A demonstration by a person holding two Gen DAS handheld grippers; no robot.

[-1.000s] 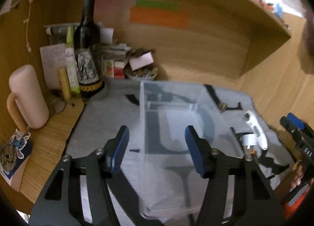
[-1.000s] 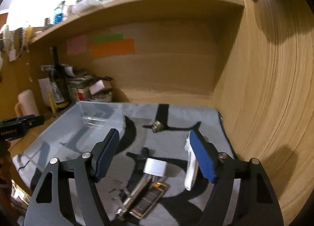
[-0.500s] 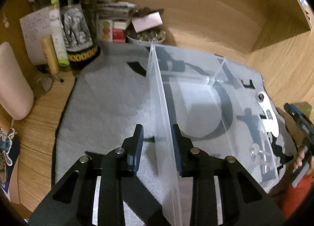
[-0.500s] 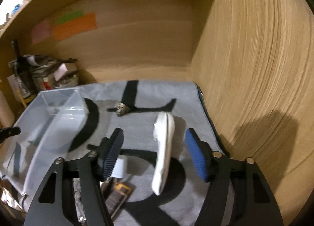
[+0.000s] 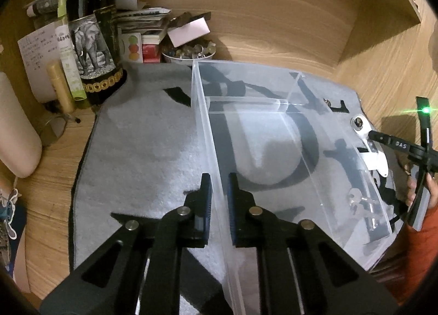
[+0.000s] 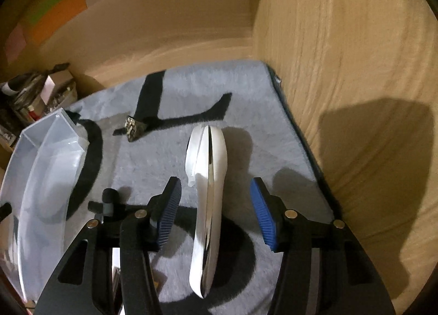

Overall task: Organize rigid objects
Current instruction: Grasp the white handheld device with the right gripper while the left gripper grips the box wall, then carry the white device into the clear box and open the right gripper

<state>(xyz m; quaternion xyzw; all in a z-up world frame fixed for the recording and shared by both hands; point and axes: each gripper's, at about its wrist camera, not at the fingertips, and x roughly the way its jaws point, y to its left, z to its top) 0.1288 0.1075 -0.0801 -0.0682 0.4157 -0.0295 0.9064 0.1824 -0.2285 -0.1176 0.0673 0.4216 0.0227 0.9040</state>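
A clear plastic box (image 5: 273, 134) stands on a grey and black mat (image 5: 142, 139). My left gripper (image 5: 219, 191) is shut on the box's left wall near its front end. The box also shows at the left of the right wrist view (image 6: 43, 167). A long white curved object (image 6: 209, 183) lies on the mat (image 6: 246, 101), and my right gripper (image 6: 215, 197) is open and straddles it, fingers apart from it on both sides. The same white object (image 5: 369, 145) and the right gripper (image 5: 410, 150) show right of the box in the left wrist view.
A dark wine bottle (image 5: 93, 33), tubes, papers and a bowl of small items (image 5: 189, 53) stand at the back left. A small metal piece (image 6: 131, 127) lies on the mat. Dark small items (image 6: 109, 202) lie between box and gripper. A wooden wall (image 6: 356, 96) runs close on the right.
My left gripper has closed further onto the box's left wall. My right gripper has moved down and forward, so the white object now lies between its open fingers.
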